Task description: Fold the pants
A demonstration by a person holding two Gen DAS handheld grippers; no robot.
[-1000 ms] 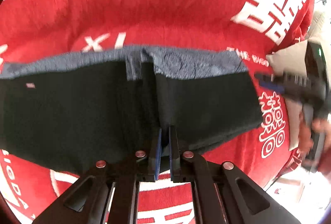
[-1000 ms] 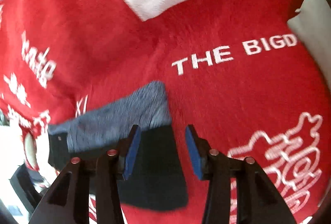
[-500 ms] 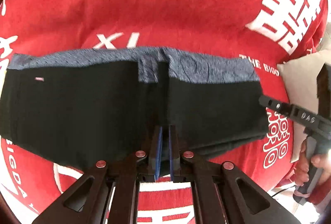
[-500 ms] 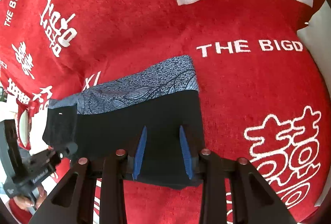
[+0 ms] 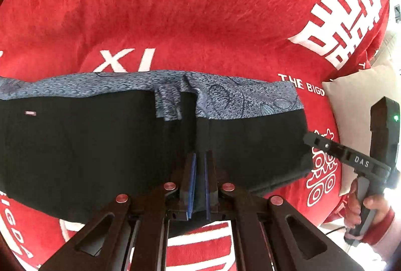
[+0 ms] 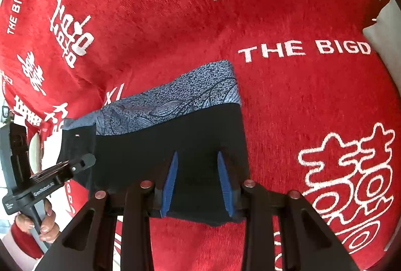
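The pants (image 5: 100, 140) are black with a blue patterned band along the far edge. They lie folded into a wide strip on a red blanket (image 5: 200, 8) with white lettering. My left gripper (image 5: 199, 158) is shut on the near edge of the pants at mid-length. In the right wrist view the pants (image 6: 175, 138) end at the right. My right gripper (image 6: 196, 158) is open, its blue fingers astride the right end of the pants. The right gripper also shows in the left wrist view (image 5: 310, 139) at the pants' right end.
The red blanket (image 6: 300, 95) covers the whole surface and bulges in soft folds. A beige pillow (image 5: 351, 100) lies at the right edge. The hands holding the grippers show at the frame edges.
The right gripper has moved left and down onto the right end of the pants and its fingers have narrowed. The left gripper stays shut on the pants.
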